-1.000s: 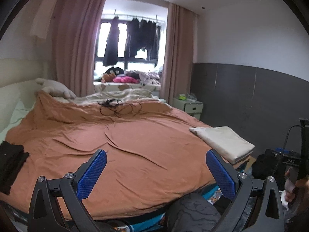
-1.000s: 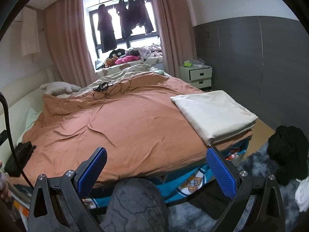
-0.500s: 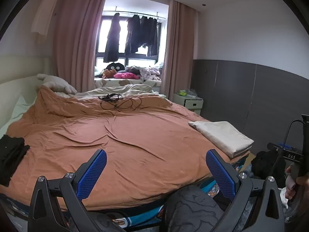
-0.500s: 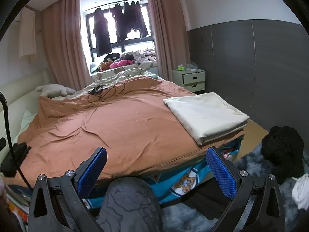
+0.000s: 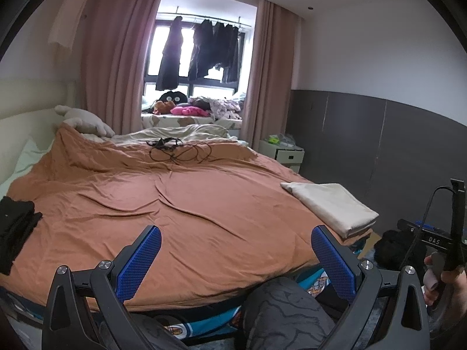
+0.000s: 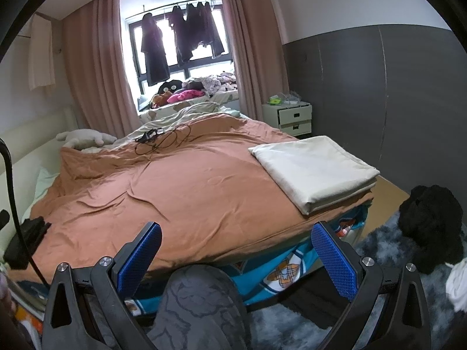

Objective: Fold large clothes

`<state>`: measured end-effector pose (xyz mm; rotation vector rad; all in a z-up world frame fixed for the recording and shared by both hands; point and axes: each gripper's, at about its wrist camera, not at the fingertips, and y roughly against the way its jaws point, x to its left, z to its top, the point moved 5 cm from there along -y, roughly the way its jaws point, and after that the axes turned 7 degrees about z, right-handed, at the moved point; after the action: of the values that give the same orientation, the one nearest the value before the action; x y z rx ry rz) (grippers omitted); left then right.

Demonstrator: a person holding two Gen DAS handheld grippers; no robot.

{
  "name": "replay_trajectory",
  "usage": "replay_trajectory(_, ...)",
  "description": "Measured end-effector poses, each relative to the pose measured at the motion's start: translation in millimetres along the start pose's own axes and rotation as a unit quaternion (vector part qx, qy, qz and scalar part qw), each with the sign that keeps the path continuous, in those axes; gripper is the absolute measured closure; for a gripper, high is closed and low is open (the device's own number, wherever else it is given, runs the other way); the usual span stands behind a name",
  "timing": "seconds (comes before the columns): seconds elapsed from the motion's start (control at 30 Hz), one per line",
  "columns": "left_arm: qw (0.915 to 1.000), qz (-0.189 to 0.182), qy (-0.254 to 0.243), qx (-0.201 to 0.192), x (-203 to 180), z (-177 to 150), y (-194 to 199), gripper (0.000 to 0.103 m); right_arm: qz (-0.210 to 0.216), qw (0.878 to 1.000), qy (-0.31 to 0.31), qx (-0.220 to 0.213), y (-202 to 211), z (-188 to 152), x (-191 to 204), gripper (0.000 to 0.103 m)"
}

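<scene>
A large orange-brown sheet (image 5: 181,204) lies spread over the bed; it also shows in the right wrist view (image 6: 181,186). A folded cream cloth (image 5: 332,204) sits at the bed's near right corner, also in the right wrist view (image 6: 315,169). A dark folded garment (image 5: 14,221) lies at the bed's left edge, also in the right wrist view (image 6: 29,233). My left gripper (image 5: 235,259) is open and empty, held back from the foot of the bed. My right gripper (image 6: 236,258) is open and empty, also off the bed.
Black cables (image 5: 178,151) lie on the far part of the bed. A white nightstand (image 6: 293,116) stands by the grey wall. A black clothes heap (image 6: 432,227) sits on the rug at right. My knee (image 6: 201,300) is below the grippers. Clothes hang at the window (image 5: 198,46).
Both grippers have pulled back and tilted up slightly, so the bed sits lower and farther in both views. Jaws stay open and empty.
</scene>
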<state>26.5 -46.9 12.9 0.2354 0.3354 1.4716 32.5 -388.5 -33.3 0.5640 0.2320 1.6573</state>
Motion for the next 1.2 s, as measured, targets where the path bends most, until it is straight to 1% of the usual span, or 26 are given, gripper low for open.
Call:
replay_trajectory(0.13,1.0000,0.003,0.006,0.004,5,1,-1,0.000,-0.003,1.000,0.004,-0.006,3,1,6,0.000)
replay_trajectory(0.3,0.9999,0.008,0.010,0.000,10,3,5,0.000,0.003,1.000,0.015,0.001,1,-3,13,0.000)
replay_trajectory(0.5,0.9998,0.017,0.003,-0.003,8,1,10,0.000,0.006,1.000,0.015,0.003,2,-4,16,0.000)
replay_trajectory(0.9,0.9998,0.017,-0.005,-0.005,-1,-1,13,0.000,0.006,1.000,0.014,0.004,3,-6,18,0.000)
replay_trajectory(1.2,0.9998,0.018,-0.005,0.000,0,0,13,0.000,0.007,1.000,0.012,0.004,5,-8,17,0.000)
